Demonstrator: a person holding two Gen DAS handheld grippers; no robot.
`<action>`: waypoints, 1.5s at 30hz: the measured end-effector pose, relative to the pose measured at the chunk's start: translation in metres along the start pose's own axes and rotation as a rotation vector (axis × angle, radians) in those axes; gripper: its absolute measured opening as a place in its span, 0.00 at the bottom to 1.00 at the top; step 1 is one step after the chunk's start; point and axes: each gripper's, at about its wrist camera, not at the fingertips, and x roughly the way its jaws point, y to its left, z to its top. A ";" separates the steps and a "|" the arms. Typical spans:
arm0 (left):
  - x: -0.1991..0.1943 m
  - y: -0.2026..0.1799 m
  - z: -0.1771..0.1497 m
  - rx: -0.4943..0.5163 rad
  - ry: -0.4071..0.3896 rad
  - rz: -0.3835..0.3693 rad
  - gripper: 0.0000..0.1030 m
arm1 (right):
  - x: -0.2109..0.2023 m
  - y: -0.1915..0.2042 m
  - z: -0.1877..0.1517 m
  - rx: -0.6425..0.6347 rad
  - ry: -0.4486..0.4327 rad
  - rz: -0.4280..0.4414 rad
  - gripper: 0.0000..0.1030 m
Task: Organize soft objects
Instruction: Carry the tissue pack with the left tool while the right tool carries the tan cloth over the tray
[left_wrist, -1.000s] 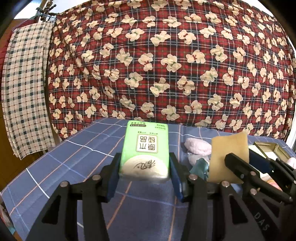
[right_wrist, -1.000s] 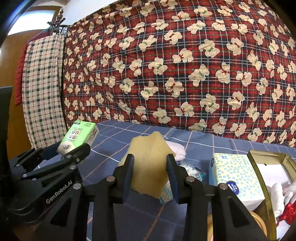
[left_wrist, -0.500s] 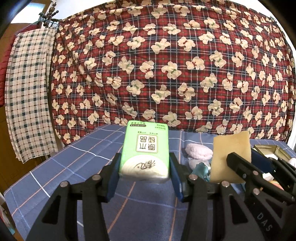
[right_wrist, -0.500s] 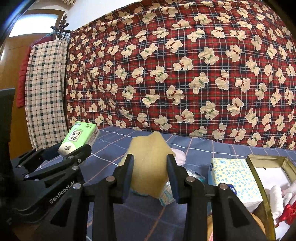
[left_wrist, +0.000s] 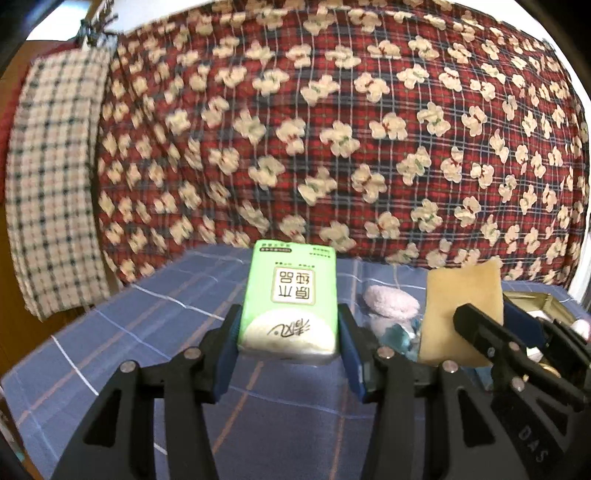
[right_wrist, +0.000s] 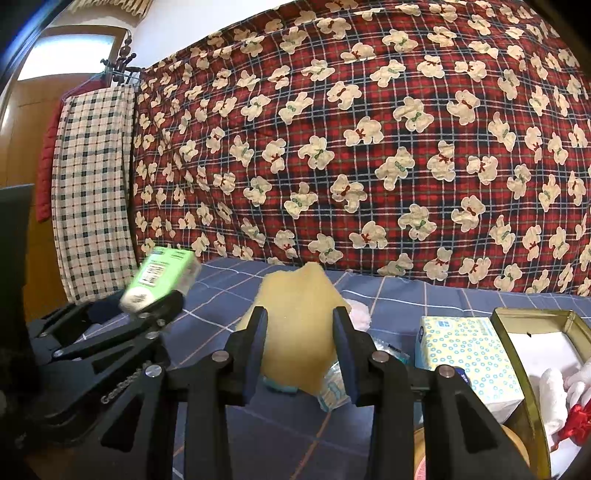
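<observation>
My left gripper (left_wrist: 288, 325) is shut on a green tissue pack (left_wrist: 290, 299) and holds it above the blue checked tablecloth (left_wrist: 155, 332). The pack also shows at the left of the right wrist view (right_wrist: 159, 280). My right gripper (right_wrist: 300, 332) is shut on a yellow sponge cloth (right_wrist: 299, 325), held upright above the table; it shows at the right of the left wrist view (left_wrist: 458, 306). A pink fluffy cloth (left_wrist: 389, 304) and clear plastic packets (right_wrist: 334, 387) lie on the table behind the grippers.
A gold tin box (right_wrist: 532, 321) with white soft items stands at the right. A dotted tissue box (right_wrist: 469, 354) lies beside it. A red bear-print quilt (right_wrist: 369, 147) hangs behind the table. A checked cloth (right_wrist: 92, 184) hangs at the left.
Both grippers have risen a little with their loads still held. The table and quilt sit lower in both views.
</observation>
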 end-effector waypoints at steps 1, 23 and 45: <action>0.001 0.000 0.001 -0.004 0.009 -0.010 0.47 | -0.002 -0.001 0.000 0.004 0.002 0.000 0.38; -0.017 -0.151 0.041 0.132 0.150 -0.390 0.47 | -0.072 -0.132 0.051 0.092 0.020 -0.125 0.38; 0.007 -0.298 0.009 0.313 0.365 -0.525 0.47 | -0.076 -0.280 0.018 0.212 0.234 -0.301 0.38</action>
